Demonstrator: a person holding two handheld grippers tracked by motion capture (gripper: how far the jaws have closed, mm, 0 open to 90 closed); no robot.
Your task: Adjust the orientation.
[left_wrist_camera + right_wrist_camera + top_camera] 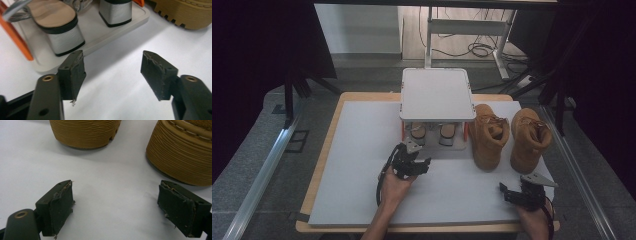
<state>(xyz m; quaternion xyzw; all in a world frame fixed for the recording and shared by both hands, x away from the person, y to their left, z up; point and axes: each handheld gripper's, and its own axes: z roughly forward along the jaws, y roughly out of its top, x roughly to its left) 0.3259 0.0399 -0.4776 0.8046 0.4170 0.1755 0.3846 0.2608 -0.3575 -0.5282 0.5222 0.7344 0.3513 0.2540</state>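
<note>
Sandals (pixel 57 27) sit on the rack's lower shelf (pixel 100 30) ahead of your empty, parted left gripper (pixel 112 67); boots (pixel 489 135) remain for your wide-open right gripper (pixel 115 205).

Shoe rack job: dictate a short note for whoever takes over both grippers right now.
Left gripper: open, nothing between its jaws, just in front of the rack.
Right gripper: open, empty, near the table's front right corner.
Sandals: both on the rack's bottom shelf, heels toward you.
Boots: the pair stands upright on the mat right of the rack, untouched.
Done: sandals appear shelved.
Left: probably the boots; the rack's top is free.
</note>
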